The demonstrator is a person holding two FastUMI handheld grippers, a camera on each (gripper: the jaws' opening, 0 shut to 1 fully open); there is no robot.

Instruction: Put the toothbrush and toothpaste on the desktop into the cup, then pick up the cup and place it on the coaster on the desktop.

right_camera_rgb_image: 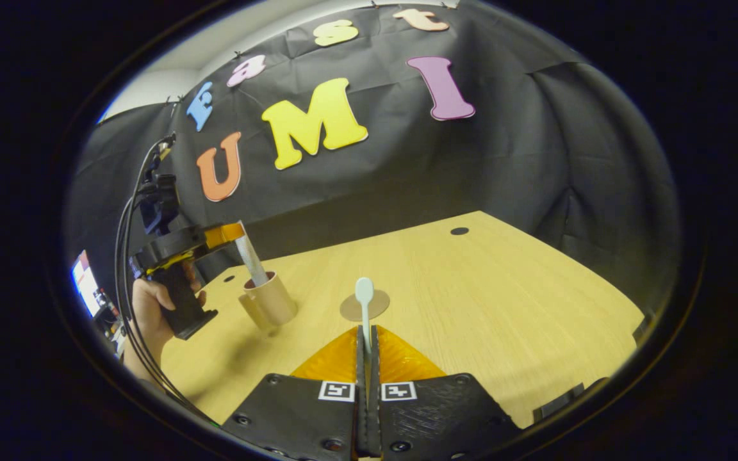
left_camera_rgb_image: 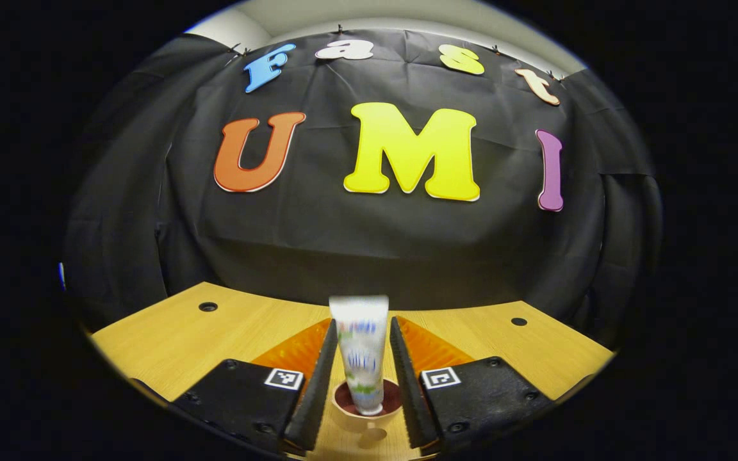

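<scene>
Left tongs (left_camera_rgb_image: 362, 358) holding paste (left_camera_rgb_image: 361, 352), its end down in cup (left_camera_rgb_image: 369, 410). Right tongs (right_camera_rgb_image: 366, 346) clamped on brush (right_camera_rgb_image: 364, 301), coaster (right_camera_rgb_image: 364, 306) just ahead. Left to do: brush in, cup onto coaster.

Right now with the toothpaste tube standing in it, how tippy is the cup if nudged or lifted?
Probably tippy: the toothpaste tube leans out well above the cup rim, raising the weight. The cup looks narrow and tall on smooth desktop, so a side push may slide or topple it. Likely light; the left gripper has its fingers around the tube.
</scene>
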